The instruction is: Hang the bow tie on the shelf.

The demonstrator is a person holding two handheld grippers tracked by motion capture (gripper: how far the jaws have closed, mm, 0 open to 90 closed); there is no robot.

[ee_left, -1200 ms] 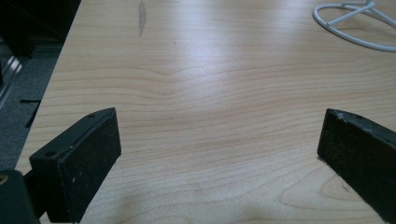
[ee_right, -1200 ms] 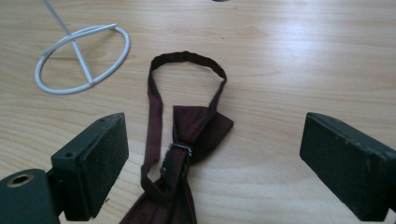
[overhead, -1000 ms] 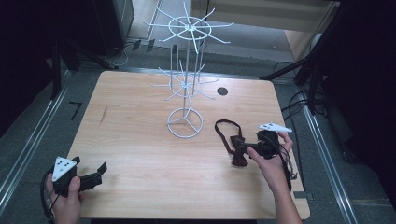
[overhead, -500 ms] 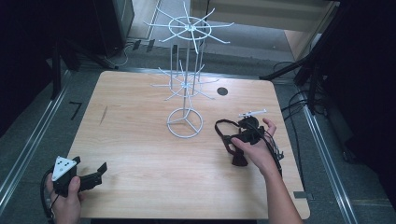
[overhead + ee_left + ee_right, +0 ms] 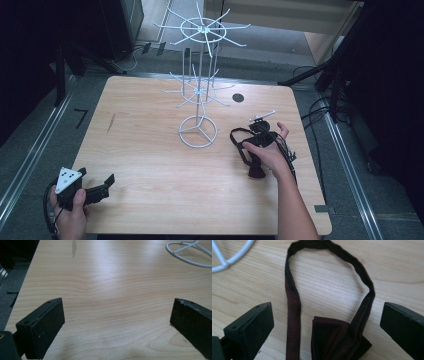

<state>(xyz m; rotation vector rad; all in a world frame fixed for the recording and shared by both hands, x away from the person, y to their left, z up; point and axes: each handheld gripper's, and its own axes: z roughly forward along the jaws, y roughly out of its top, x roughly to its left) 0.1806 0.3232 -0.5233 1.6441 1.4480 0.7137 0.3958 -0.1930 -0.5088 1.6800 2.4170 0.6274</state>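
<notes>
Lying flat on the wooden table [image 5: 150, 150], a dark maroon bow tie [image 5: 337, 340] with its strap loop [image 5: 329, 270] sits just to the right of the white wire rack's ring base [image 5: 198, 131]. The right gripper [image 5: 260, 140] is poised low over that bow tie, its jaws spread wide apart with the strap and bow between them, neither touching the cloth as far as the right gripper view shows. The left gripper [image 5: 95, 192] rests far from the wire rack [image 5: 200, 75], at the table's near left corner, jaws likewise wide apart over bare wood. A small dark hole [image 5: 238, 98] lies behind the rack's base.
</notes>
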